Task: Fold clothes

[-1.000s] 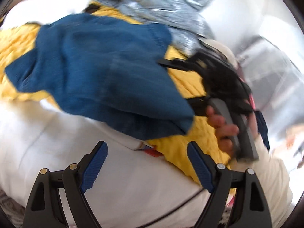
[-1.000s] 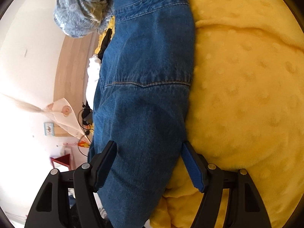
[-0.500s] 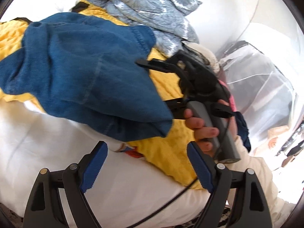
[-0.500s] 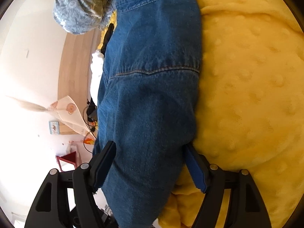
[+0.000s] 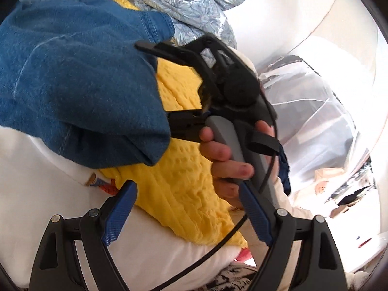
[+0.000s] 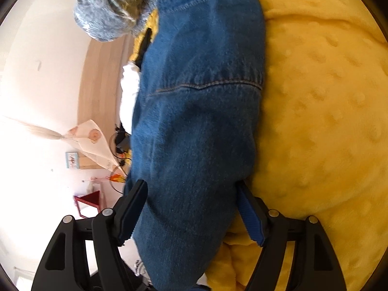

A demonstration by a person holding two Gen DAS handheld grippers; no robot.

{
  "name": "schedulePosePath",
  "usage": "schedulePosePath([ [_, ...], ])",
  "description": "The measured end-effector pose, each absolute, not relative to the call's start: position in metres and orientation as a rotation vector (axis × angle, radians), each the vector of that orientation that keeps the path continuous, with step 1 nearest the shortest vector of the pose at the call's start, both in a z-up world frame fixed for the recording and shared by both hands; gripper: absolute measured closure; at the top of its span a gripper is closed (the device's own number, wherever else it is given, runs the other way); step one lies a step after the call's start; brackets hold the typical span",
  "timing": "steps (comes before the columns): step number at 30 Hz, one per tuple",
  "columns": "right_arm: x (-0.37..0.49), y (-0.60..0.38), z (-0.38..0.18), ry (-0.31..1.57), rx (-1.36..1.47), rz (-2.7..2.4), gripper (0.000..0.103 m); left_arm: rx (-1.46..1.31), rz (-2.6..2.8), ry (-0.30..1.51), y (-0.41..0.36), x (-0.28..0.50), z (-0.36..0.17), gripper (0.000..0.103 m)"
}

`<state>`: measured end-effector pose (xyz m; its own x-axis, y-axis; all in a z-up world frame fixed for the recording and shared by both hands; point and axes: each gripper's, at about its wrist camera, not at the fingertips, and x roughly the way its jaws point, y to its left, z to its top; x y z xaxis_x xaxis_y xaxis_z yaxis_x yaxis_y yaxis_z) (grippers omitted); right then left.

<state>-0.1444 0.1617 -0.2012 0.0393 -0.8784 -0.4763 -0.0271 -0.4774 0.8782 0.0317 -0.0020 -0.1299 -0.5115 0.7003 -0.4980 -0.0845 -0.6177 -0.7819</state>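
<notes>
The right tool [image 6: 191, 213] straddles the denim garment [image 6: 201, 121] (on a yellow blanket [image 6: 315, 121]); the left tool [image 5: 186, 214] gapes wide, empty.

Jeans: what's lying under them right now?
The jeans lie on a yellow blanket, which spreads past them on one side. A white sheet shows below that. Whatever sits directly beneath the denim is covered.

Bright white wall [image 6: 36, 48], pale wooden floor [image 6: 101, 84], small red stool [image 6: 88, 202], strong daylight.

jeans [image 6: 198, 126]: matt blue denim | blanket [image 6: 315, 121]: yellow dimpled plush | tongs [image 5: 186, 212]: matt black plastic, ribbed pads
</notes>
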Motion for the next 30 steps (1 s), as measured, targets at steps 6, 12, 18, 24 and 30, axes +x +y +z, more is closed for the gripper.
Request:
schedulePosePath([
  [6,-0.147,0.163,-0.188,-0.945,1.528,-1.522,0.027,-1.117,2.235,-1.013,-0.004,0.021,-0.122,0.016],
  [12,-0.15,0.163,-0.182,-0.944,1.502,-1.509,0.026,-1.132,2.22,-1.066,-0.007,0.02,-0.132,0.016],
  [18,-0.151,0.164,-0.177,-0.952,1.481,-1.501,0.026,-1.091,2.273,-1.232,-0.025,0.029,-0.14,0.015],
  [24,-0.152,0.16,-0.173,-0.971,1.46,-1.496,0.026,-1.114,2.274,-1.288,-0.015,0.03,-0.145,0.015],
  [30,-0.152,0.156,-0.168,-0.968,1.442,-1.485,0.026,-0.998,2.413,-1.442,-0.038,0.033,-0.134,0.015],
])
